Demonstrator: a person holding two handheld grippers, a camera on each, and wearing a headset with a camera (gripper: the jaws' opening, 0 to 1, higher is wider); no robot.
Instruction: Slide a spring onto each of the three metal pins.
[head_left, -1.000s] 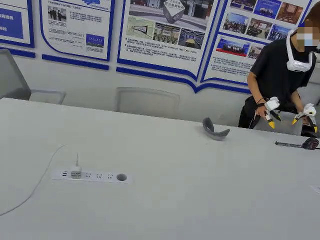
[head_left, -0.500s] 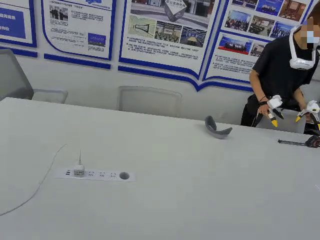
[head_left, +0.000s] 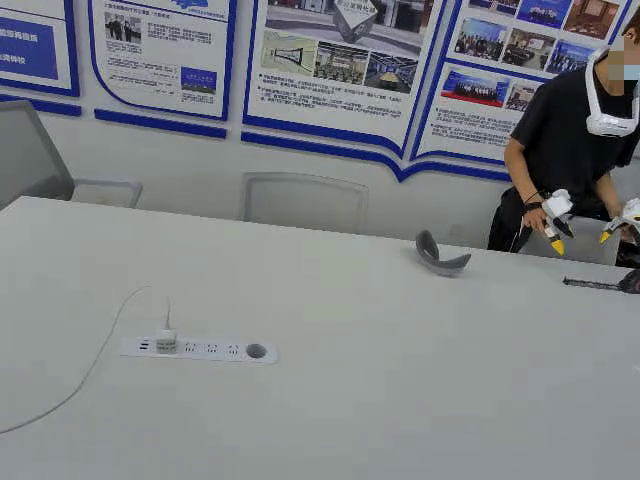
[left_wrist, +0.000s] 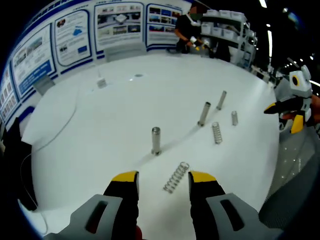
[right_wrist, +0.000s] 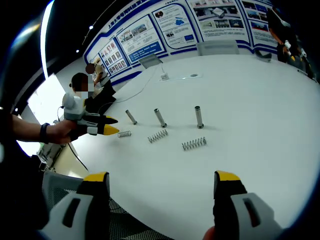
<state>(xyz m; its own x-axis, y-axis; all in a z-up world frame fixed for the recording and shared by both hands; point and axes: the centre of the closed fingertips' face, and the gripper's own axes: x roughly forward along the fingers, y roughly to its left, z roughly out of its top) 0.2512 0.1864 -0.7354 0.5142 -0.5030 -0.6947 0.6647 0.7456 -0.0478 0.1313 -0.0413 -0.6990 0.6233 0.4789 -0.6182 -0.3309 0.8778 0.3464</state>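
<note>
In the left gripper view three metal pins stand upright on the white table (left_wrist: 100, 140): a near pin (left_wrist: 156, 140), a middle pin (left_wrist: 204, 114) and a far pin (left_wrist: 221, 100). No pin has a spring on it. One spring (left_wrist: 176, 177) lies flat just ahead of my open left gripper (left_wrist: 163, 178), and two more springs (left_wrist: 216, 133) (left_wrist: 234, 118) lie by the farther pins. My right gripper (left_wrist: 284, 115) hovers at the right table edge. The right gripper view has the pins (right_wrist: 160, 118), the springs (right_wrist: 194, 144), my wide-open right gripper (right_wrist: 162, 177) and my left gripper (right_wrist: 113, 125).
The head view looks across the table at a power strip (head_left: 200, 349) with a plugged charger and cable, a grey curved band (head_left: 440, 252) and a tape measure (head_left: 605, 284). Another person (head_left: 570, 130) with two grippers stands at the far right. Chairs (head_left: 305, 200) line the far side.
The head camera has shifted a little, so the whole picture has slid right. Nothing on the table has visibly moved.
</note>
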